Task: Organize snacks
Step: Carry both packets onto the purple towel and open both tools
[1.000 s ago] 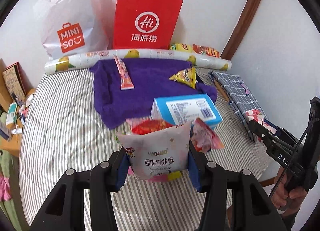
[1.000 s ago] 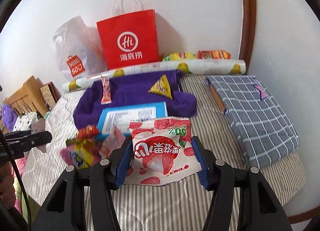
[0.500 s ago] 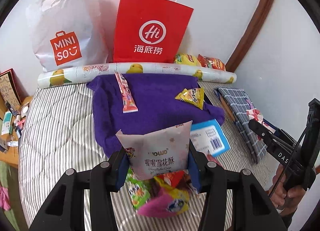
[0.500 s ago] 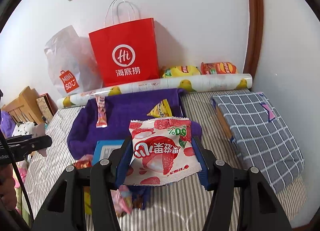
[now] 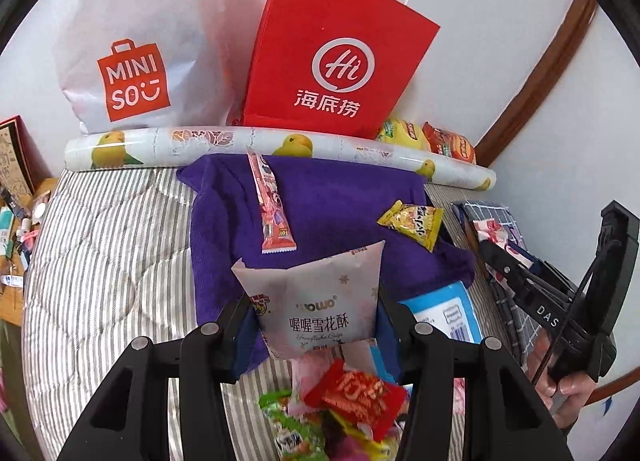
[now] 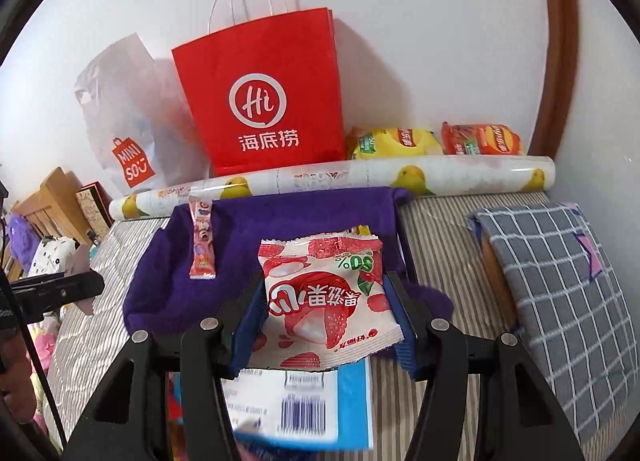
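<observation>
My left gripper [image 5: 316, 321] is shut on a pale pink snack packet [image 5: 316, 301], held above the near edge of a purple towel [image 5: 340, 197]. A pink stick snack [image 5: 271, 213] and a yellow triangular packet [image 5: 412, 223] lie on that towel. My right gripper [image 6: 326, 301] is shut on a red and white strawberry packet [image 6: 324, 297], also over the purple towel [image 6: 248, 229]. A blue box [image 6: 320, 401] lies just below it. A heap of mixed snack packets [image 5: 344, 405] sits under the left gripper.
A red paper bag [image 5: 340, 61] and a white plastic bag [image 5: 140, 41] stand against the wall behind a printed roll [image 5: 200, 145]. Two chip bags [image 6: 432, 141] lie at the back right. A grey checked bundle [image 6: 560, 281] rests on the striped bed [image 5: 100, 261].
Both grippers have carried their packets forward toward the purple towel and the bags. The blue box and the snack heap have slid down and closer to the bottom of both views.
</observation>
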Demonstrator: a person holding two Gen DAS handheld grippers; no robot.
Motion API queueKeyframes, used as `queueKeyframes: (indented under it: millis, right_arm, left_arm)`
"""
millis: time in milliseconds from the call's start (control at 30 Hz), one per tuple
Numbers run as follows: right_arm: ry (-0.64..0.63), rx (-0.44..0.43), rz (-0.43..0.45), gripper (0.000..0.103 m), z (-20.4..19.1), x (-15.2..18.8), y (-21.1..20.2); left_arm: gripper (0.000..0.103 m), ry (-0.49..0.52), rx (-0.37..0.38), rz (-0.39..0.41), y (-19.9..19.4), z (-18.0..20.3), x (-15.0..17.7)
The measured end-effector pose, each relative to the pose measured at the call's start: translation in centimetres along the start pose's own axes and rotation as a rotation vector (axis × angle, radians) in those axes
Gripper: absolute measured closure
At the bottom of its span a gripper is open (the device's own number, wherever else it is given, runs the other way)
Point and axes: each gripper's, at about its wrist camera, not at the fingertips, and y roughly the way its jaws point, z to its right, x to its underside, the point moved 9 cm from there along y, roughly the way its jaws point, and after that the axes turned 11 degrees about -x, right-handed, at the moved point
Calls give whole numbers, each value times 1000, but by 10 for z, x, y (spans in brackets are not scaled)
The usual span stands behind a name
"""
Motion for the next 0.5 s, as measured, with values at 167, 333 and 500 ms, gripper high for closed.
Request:
queueKeyframes:
  millis: [167, 333, 500]
  right_arm:
    - [-23, -5, -31, 46, 1, -9, 27]
    - [-23, -17, -66, 46, 6, -11, 51]
    - [-12, -33, -129, 46, 12, -2, 72]
  left_arm:
    - [55, -2, -8, -6, 15, 0, -10]
    - [55, -3, -6, -10, 31, -1, -19]
    - [54, -15, 3, -29, 50, -3, -20]
